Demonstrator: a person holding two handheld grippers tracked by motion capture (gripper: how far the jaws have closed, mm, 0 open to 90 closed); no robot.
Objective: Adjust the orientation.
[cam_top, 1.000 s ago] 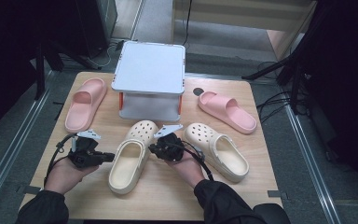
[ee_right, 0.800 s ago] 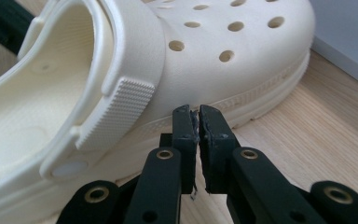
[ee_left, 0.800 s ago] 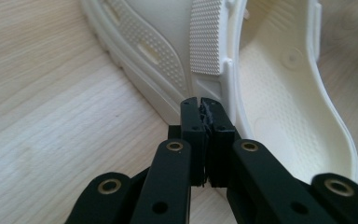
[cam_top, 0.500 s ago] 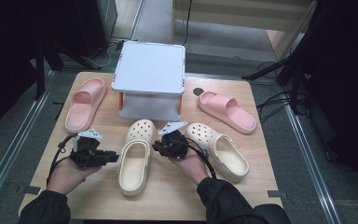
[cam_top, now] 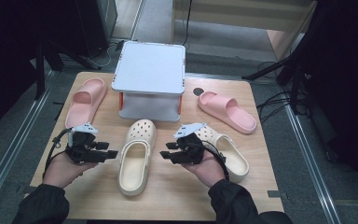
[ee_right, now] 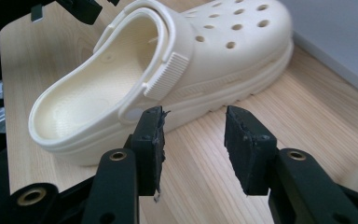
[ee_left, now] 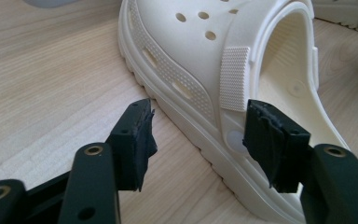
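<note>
The cream clog (cam_top: 136, 157) lies on the counter (cam_top: 98, 196) before the white box (cam_top: 150, 79), toe toward it; we flank it, left gripper (cam_top: 106, 154) nearer, right gripper (cam_top: 167, 152) apart, both just opening wide, holding nothing

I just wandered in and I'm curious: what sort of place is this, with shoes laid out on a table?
Probably a lab or workshop bench for recording handling tasks, not a shop: a person's hand-held left gripper and right gripper flank a cream clog, and cables trail over the floor.
</note>
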